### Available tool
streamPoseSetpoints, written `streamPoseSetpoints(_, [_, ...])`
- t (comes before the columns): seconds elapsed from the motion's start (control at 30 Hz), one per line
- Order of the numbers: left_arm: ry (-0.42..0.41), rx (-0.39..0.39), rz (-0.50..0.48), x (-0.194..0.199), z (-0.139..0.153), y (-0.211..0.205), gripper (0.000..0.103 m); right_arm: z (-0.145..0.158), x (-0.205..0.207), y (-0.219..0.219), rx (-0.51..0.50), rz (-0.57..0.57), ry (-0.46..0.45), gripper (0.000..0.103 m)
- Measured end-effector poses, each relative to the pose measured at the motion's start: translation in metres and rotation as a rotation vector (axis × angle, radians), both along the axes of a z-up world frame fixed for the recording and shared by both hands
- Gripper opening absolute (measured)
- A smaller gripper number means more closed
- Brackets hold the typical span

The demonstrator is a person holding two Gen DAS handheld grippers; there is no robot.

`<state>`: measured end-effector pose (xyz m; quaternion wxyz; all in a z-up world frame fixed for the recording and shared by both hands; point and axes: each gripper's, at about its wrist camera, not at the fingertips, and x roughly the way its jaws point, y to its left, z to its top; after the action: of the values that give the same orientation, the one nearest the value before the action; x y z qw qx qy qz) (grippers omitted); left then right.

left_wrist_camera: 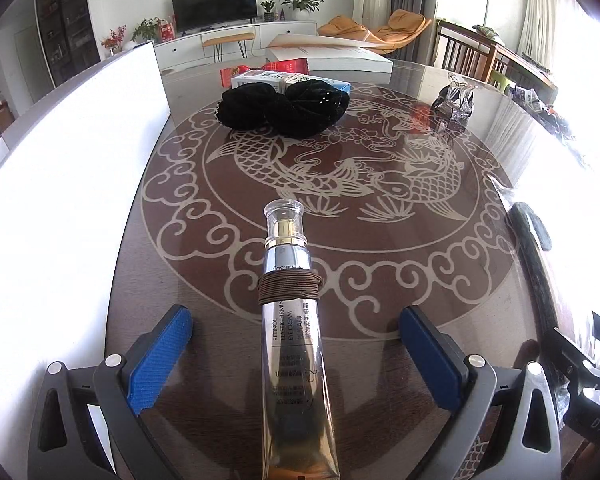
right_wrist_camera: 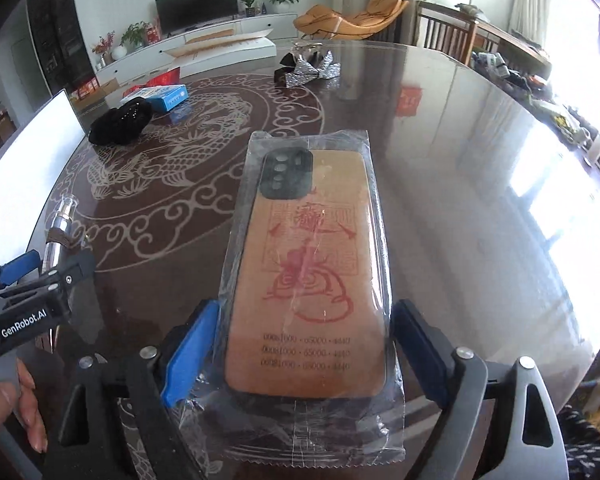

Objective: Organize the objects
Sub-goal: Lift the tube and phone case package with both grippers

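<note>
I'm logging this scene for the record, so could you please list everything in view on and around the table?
table: one, dark brown with pale fish pattern, under everything
tube: one, silver, brown bands round it, between the left gripper's open pads
phone case: one, tan with red print, in clear wrap, between the right gripper's pads
scrunchie: one, black, far left of table
blue box: one, blue and white, behind scrunchie
foil bow: one, silver and black, far side
white board: one, left edge
hand: one, lower left, on left gripper
left gripper: blue pads, open
right gripper: blue pads, grip unclear
</note>
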<state>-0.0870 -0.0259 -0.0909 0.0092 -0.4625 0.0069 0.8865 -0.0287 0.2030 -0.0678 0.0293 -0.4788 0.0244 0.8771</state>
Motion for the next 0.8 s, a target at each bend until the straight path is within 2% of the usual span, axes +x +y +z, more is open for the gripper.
streamPoseSetpoints(0.13, [0.000, 0.000, 0.000, 0.000, 0.000, 0.000, 0.103, 0.006, 0.000, 0.013, -0.035, -0.050, 0.029, 0.096])
streamPoseSetpoints(0.3, [-0.007, 0.003, -0.005, -0.001, 0.000, 0.000, 0.103, 0.005, -0.002, 0.022, -0.105, -0.094, 0.035, 0.096])
streamPoseSetpoints(0.4, [-0.046, 0.000, -0.017, 0.000, 0.000, 0.002, 0.103, 0.005, -0.013, 0.023, -0.147, -0.077, -0.015, 0.097])
streamPoseSetpoints(0.5, [-0.059, -0.002, -0.037, 0.000, 0.000, 0.006, 0.103, 0.010, -0.040, 0.015, -0.114, -0.012, -0.097, 0.097])
streamPoseSetpoints(0.57, [-0.037, -0.006, -0.067, 0.000, 0.000, 0.007, 0.103, 0.011, -0.060, 0.004, -0.029, 0.047, -0.142, 0.097])
streamPoseSetpoints(0.63, [0.012, -0.007, -0.073, 0.003, 0.005, 0.005, 0.073, 0.004, -0.076, -0.007, 0.036, 0.104, -0.187, 0.096])
streamPoseSetpoints(0.67, [0.030, -0.013, -0.070, 0.005, 0.009, 0.004, 0.033, 0.000, -0.081, -0.008, 0.039, 0.115, -0.205, 0.090])
streamPoseSetpoints(0.7, [0.024, 0.009, -0.072, 0.004, 0.011, 0.001, 0.025, 0.001, -0.081, -0.006, 0.022, 0.117, -0.181, 0.081])
streamPoseSetpoints(0.73, [0.023, 0.047, -0.057, 0.006, 0.012, -0.005, 0.025, 0.004, -0.079, -0.006, 0.028, 0.117, -0.175, 0.076])
streamPoseSetpoints(0.8, [0.054, 0.144, -0.034, 0.016, 0.018, -0.018, 0.025, 0.005, -0.068, -0.002, -0.002, 0.108, -0.180, 0.076])
